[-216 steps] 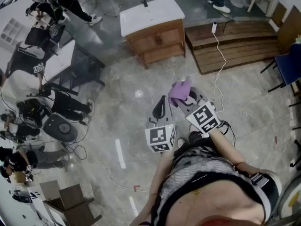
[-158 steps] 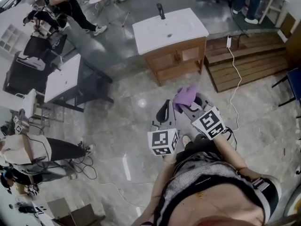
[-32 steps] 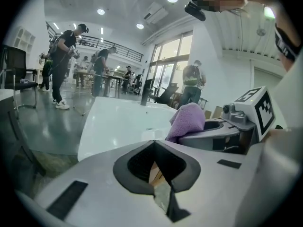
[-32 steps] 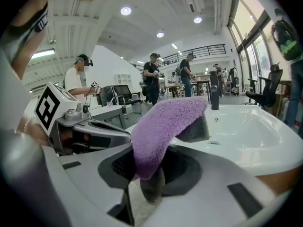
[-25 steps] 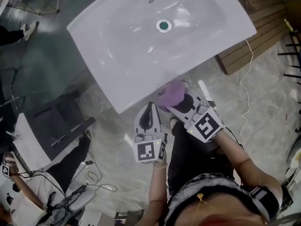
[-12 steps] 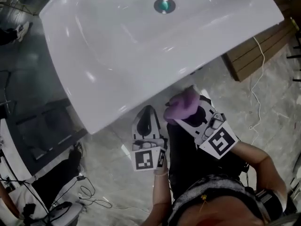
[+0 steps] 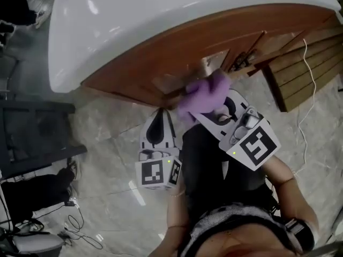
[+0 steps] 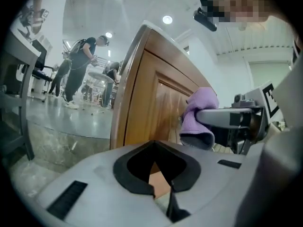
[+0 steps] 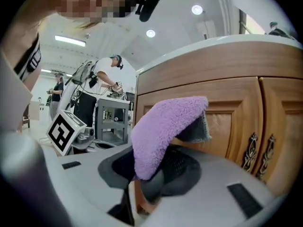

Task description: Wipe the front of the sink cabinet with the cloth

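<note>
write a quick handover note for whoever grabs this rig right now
Right gripper: jaws shut on the purple cloth, which drapes over them.
Left gripper: jaws together, empty, held low beside the right one.
The cloth is at the wooden cabinet front and seems to touch a door panel, below the white sink.
Done: cloth brought to the cabinet.
Left: wipe across the whole front.

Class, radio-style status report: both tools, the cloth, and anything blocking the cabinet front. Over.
Left tool shut, empty. Right tool shut on purple cloth, up at cabinet front. Nothing seen in the way.
</note>
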Tool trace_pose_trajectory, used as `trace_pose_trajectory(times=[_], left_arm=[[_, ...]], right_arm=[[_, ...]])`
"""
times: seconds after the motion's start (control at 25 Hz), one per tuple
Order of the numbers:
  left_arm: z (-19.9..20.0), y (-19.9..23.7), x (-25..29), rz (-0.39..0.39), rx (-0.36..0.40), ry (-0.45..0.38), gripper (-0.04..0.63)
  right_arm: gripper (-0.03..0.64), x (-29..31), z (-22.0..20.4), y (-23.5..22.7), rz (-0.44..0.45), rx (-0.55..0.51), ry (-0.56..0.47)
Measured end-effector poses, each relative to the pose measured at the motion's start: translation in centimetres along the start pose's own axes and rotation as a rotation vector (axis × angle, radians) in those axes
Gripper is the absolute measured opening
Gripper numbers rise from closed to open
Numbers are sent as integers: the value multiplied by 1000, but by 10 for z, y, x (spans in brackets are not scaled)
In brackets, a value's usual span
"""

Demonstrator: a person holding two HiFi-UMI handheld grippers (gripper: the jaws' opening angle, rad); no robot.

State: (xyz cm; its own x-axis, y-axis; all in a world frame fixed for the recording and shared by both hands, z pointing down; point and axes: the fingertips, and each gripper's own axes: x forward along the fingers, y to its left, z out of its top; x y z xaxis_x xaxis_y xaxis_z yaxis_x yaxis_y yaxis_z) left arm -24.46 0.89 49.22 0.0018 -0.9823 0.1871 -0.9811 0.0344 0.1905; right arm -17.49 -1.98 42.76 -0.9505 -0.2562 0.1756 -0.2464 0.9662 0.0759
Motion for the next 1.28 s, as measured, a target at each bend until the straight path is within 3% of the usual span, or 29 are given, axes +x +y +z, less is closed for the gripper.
trace_pose_trajectory(times=[0.16, 0.44, 0.8, 1.28], left_arm=[[17, 0, -16, -3, 49, -13, 0], [33, -6, -29, -55, 93, -45, 0], [49, 0, -37, -46, 106, -76, 0], [51, 6, -44, -39, 120, -54, 0]], right_arm=[[164, -5, 6, 10, -23, 31, 11], [164, -3, 33, 21, -68, -22, -35], [164, 18, 65, 33, -85, -110, -46], [164, 54, 87, 40, -120, -234, -10]])
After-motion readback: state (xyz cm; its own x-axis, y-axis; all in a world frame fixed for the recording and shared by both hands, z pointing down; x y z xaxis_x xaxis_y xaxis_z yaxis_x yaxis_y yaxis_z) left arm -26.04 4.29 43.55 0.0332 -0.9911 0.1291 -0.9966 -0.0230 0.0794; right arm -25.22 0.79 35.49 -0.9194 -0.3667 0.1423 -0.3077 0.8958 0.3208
